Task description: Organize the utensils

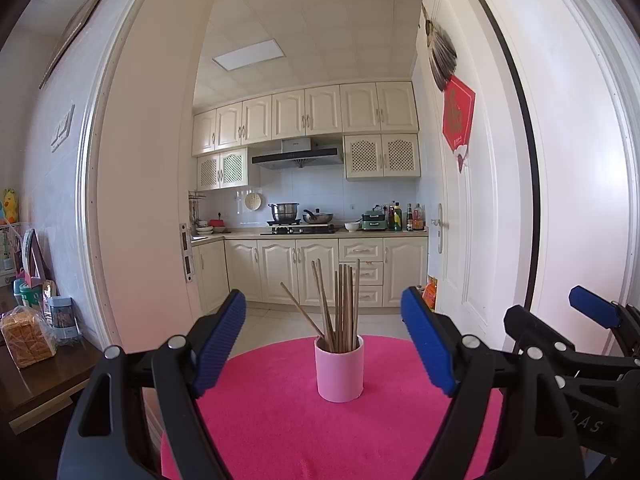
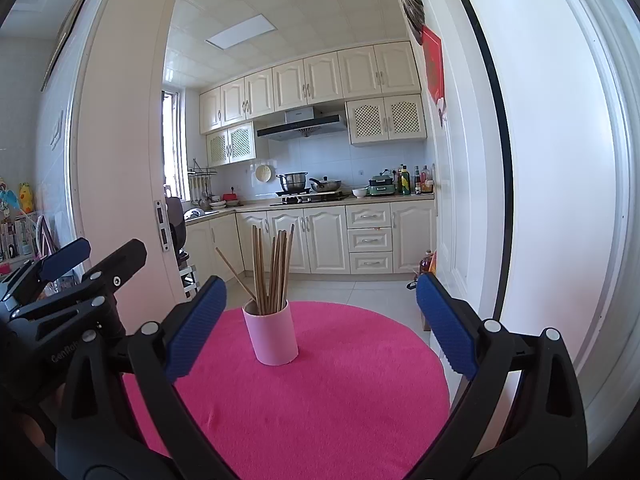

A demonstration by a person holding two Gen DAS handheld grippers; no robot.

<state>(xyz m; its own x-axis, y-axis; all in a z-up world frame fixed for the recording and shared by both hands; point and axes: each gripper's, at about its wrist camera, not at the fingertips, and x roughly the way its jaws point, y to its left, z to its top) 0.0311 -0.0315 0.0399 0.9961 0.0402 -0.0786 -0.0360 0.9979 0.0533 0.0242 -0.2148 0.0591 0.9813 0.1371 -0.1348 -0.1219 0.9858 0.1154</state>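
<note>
Chopsticks (image 1: 340, 304) stand bunched in a pink cup (image 1: 339, 368), one leaning out to the left, and the cup sits upright toward the far half of a round pink tablecloth (image 1: 280, 420). Bare cloth lies all around the cup, right out to the curved far edge. Left gripper (image 1: 324, 340) hangs level over the near side, blue pads wide apart, nothing between them. Right gripper (image 2: 320, 328) sits just beside it, jaws spread too, empty. Both are well short of the cup, with the kitchen doorway beyond.
</note>
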